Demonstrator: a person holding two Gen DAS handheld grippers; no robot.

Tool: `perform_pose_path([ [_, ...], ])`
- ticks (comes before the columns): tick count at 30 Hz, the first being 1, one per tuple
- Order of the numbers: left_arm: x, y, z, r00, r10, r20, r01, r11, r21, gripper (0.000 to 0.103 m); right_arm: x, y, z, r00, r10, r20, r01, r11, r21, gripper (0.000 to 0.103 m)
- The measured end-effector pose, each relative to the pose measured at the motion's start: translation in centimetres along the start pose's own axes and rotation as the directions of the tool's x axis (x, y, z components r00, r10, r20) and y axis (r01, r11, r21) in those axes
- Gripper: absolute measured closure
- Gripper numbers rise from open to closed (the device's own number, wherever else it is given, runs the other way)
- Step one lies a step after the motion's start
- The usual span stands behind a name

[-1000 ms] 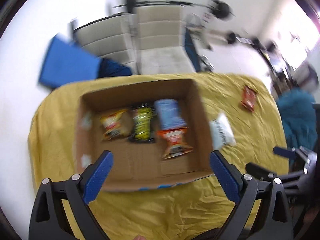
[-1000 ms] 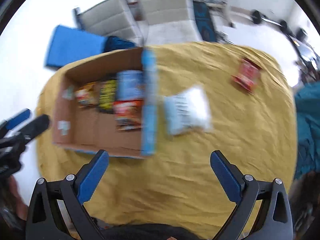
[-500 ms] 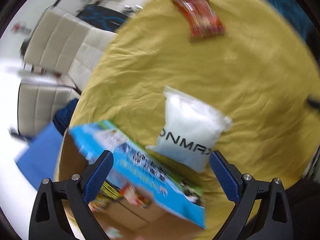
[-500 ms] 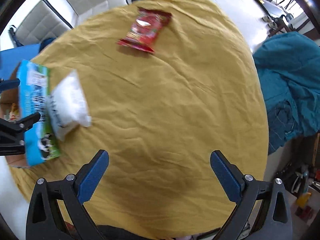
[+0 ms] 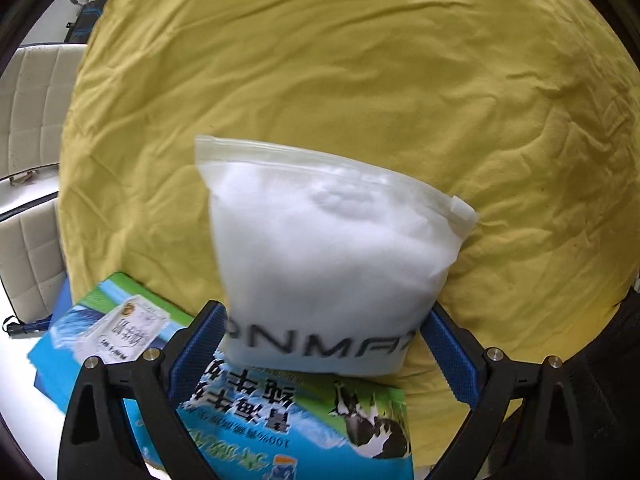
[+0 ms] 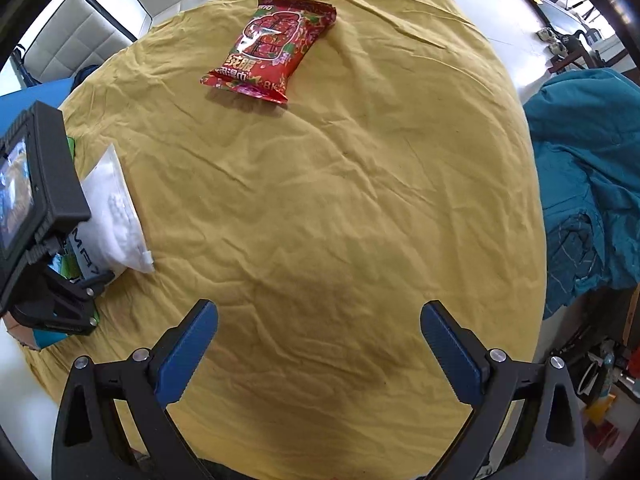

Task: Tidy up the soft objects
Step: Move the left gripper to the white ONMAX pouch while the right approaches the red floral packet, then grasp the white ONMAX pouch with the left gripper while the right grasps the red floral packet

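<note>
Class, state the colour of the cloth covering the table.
Mustard yellow cloth, seen best in the right wrist view.

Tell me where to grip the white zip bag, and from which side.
Grip the white zip bag at its printed bottom end, the end nearest the open left hand-held gripper. Probably come straight in from that end: the fingers already flank it, and the soft filling should pinch easily.

Right gripper (image 6: pixel 319 344) over the yellow-covered counter (image 6: pixel 340 208)
Its jaws stand wide apart, holding nothing. A red snack packet (image 6: pixel 272 48) lies far ahead; a white bag (image 6: pixel 116 216) rests at left.
</note>
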State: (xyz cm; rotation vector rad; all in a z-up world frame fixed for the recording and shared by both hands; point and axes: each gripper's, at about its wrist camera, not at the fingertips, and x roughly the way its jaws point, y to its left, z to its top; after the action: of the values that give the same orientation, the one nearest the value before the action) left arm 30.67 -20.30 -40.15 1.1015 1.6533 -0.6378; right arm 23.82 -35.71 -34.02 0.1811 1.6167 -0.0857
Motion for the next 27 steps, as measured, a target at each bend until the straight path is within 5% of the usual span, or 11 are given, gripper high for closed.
perform_pose_path([
  [2, 0.6, -0.2, 0.1, 1.0, -0.001, 0.0, 0.001, 1.0, 0.001, 0.005, 0.2, 0.1, 0.5, 1.0, 0.001, 0.0, -0.001, 1.0, -0.002, 0.0],
  [6, 1.0, -0.5, 0.0, 0.999, -0.006, 0.041, 0.007, 1.0, -0.018, 0.021, 0.3, 0.4, 1.8, 1.0, 0.004, 0.003, -0.004, 1.0, -0.007, 0.0],
  [12, -0.2, 1.9, 0.3, 0.99, -0.052, 0.133, 0.084, 0.966, -0.245, 0.024, 0.1, 0.3, 4.7, 0.999, 0.037, 0.027, -0.038, 0.999, 0.019, 0.0],
  [15, -0.6, 4.2, 0.4, 0.983, -0.086, 0.165, 0.153, 0.878, -0.454, 0.024, -0.2, -0.1, 7.3, 0.996, 0.069, 0.064, -0.073, 0.995, 0.061, 0.0],
  [17, -0.5, 5.7, 0.4, 0.965, -0.164, 0.204, 0.253, 0.778, -0.574, 0.024, 0.0, -0.5, 9.4, 0.991, 0.095, 0.095, -0.105, 0.989, 0.102, 0.0],
  [20, -0.3, 6.7, 0.9, 0.944, -0.213, 0.253, 0.33, 0.67, -0.665, 0.024, 1.0, -1.3, 12.7, 0.987, 0.116, 0.109, -0.134, 0.976, 0.171, 0.0],
  [27, 0.4, 9.1, 2.4, 0.94, -0.215, 0.266, 0.341, 0.551, -0.762, 0.024, 5.0, -0.8, 18.5, 0.985, 0.169, 0.046, -0.175, 0.953, 0.246, 0.0],
])
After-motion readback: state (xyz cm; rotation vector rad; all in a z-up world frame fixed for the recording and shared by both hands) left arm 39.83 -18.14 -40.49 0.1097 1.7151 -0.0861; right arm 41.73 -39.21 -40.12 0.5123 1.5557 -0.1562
